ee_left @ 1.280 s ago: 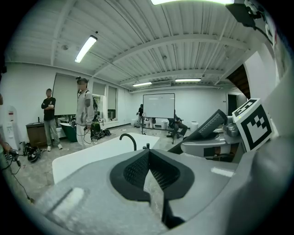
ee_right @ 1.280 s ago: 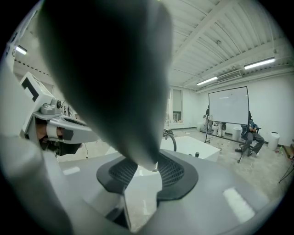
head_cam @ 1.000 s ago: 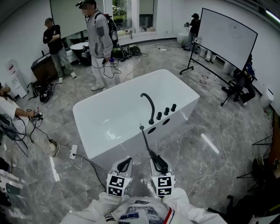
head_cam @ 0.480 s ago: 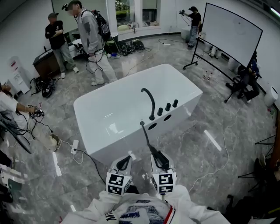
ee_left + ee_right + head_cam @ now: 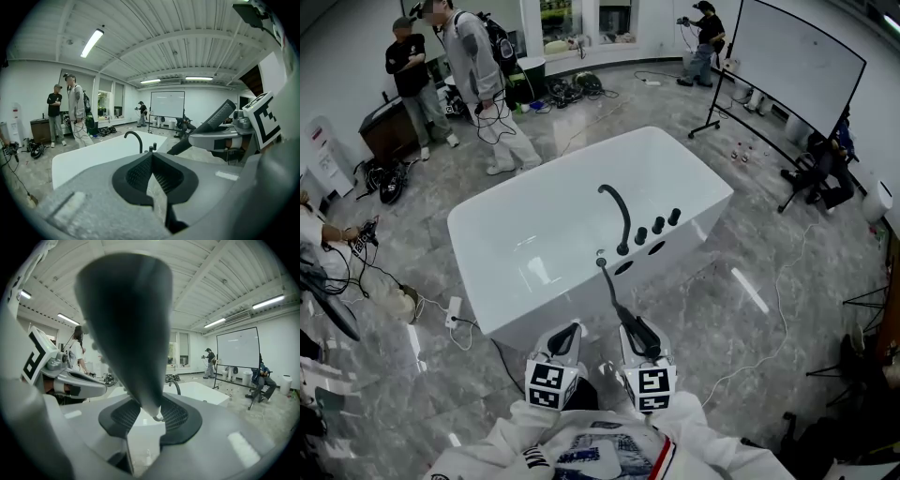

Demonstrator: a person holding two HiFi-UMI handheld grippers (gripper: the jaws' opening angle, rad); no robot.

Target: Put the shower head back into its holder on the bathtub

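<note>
The black shower head [image 5: 617, 302] is a long slim wand. My right gripper [image 5: 639, 339] is shut on its handle end, and its tip hangs over the near rim of the white bathtub [image 5: 534, 314]. In the right gripper view the shower head [image 5: 129, 324] fills the foreground between the pads. On the tub's deck stand a black curved faucet [image 5: 619, 217] and three knobs [image 5: 658, 225], with two dark oval openings [image 5: 623, 267] beside them. My left gripper [image 5: 569, 336] is shut and empty, beside the right one. The left gripper view shows the tub [image 5: 93, 154] ahead.
Two people [image 5: 478, 66] stand beyond the tub at the back left. A whiteboard on a wheeled stand [image 5: 787, 75] is at the back right, with a seated person [image 5: 825, 169] near it. Cables and a power strip [image 5: 455, 314] lie on the marble floor left of the tub.
Both grippers and the shower head have come closer to the tub, which now sits nearer in the head view. The standing people at the back have shifted left.
</note>
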